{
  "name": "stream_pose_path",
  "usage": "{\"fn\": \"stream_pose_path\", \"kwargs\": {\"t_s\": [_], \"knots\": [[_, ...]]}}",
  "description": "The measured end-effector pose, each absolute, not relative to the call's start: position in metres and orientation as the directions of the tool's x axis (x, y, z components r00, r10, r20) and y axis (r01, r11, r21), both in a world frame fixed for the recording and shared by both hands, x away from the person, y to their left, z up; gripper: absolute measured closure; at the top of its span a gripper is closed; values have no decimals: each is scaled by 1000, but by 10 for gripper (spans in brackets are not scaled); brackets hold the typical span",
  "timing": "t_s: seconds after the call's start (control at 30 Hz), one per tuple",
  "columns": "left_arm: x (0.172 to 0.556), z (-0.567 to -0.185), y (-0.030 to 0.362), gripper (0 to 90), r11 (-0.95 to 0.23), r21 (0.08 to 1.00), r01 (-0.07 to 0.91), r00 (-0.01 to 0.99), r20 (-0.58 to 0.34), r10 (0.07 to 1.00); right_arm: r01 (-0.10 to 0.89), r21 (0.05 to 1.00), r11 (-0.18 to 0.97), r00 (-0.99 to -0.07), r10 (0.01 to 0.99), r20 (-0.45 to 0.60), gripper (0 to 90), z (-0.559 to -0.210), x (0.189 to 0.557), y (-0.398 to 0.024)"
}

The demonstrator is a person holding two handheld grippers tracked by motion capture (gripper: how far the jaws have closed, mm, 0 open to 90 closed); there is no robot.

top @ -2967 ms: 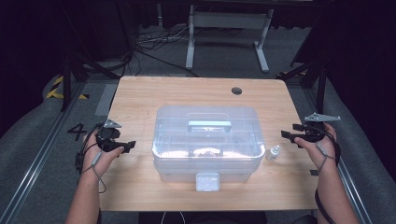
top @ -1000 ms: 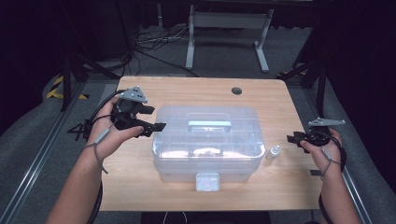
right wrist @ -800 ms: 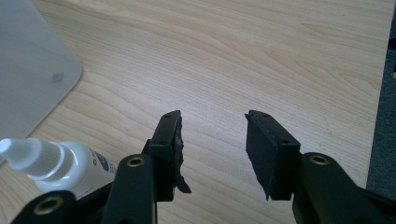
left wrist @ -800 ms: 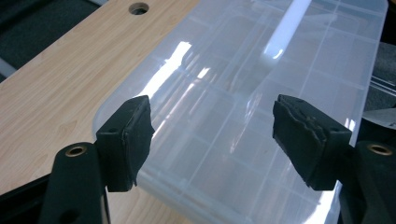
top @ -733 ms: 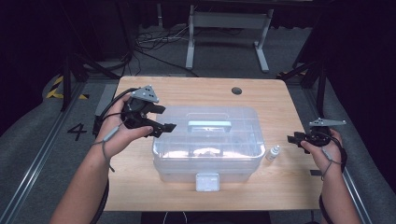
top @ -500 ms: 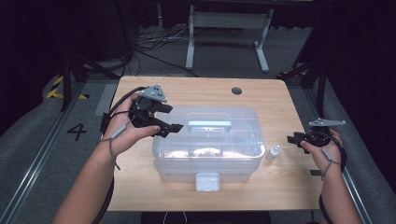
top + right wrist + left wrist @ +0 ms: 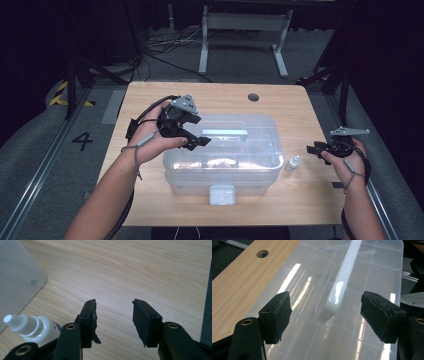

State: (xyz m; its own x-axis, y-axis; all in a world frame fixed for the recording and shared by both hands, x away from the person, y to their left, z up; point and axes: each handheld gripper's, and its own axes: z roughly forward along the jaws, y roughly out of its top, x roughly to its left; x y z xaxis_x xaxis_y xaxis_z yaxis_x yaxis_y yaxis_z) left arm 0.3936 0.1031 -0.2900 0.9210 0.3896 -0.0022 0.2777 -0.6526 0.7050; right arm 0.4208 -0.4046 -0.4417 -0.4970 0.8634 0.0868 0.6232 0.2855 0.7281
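Your table [image 7: 150,95] is evenly lit from above while the floor around it falls into darkness. Long white glare streaks run across the clear box lid [image 7: 367,270] and its white handle [image 7: 339,287]. The jaws nearest each gripper camera look slightly soft.

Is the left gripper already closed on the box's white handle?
No. In the left gripper view the left gripper stands wide open, the white handle untouched between its jaws.
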Motion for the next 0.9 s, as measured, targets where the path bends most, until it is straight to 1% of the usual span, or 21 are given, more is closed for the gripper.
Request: {"fn": "stream_pose_path", "kwargs": {"t_s": [0.2, 0.33, 0.5, 0.6, 0.67, 0.73, 0.8, 0.83, 0.87, 0.9], "knots": [[399, -297, 90, 291, -676, 685, 273, 923, 12, 385, 619, 734, 278, -492, 866, 87, 552, -440, 419, -407], [402, -302, 81, 346, -695, 669, 262, 932, 12, 363, 617, 736, 277, -491, 867, 86, 552, -439, 418, -408], [406, -307, 74, 350, -712, 653, 257, 935, 18, 353, 620, 736, 273, -485, 871, 85, 553, -439, 411, -411], [407, -308, 72, 373, -721, 646, 252, 938, 20, 346, 619, 739, 268, -480, 873, 86, 553, -439, 409, -413], [407, -308, 72, 447, -726, 644, 243, 941, 25, 337, 620, 740, 260, -472, 877, 87, 554, -438, 407, -416], [406, -307, 71, 552, -732, 646, 217, 948, 39, 315, 619, 742, 256, -468, 879, 87, 555, -438, 406, -417], [404, -306, 71, 691, -732, 647, 213, 950, 39, 311, 617, 743, 257, -470, 879, 86, 555, -438, 406, -417], [402, -304, 71, 691, -735, 647, 202, 953, 43, 300, 617, 743, 257, -469, 879, 86, 555, -438, 406, -417], [402, -304, 71, 725, -742, 643, 188, 954, 60, 294, 619, 741, 260, -472, 878, 86, 555, -437, 406, -416], [401, -304, 70, 728, -746, 640, 185, 953, 70, 296, 618, 742, 260, -473, 877, 87, 555, -437, 406, -415]]}}
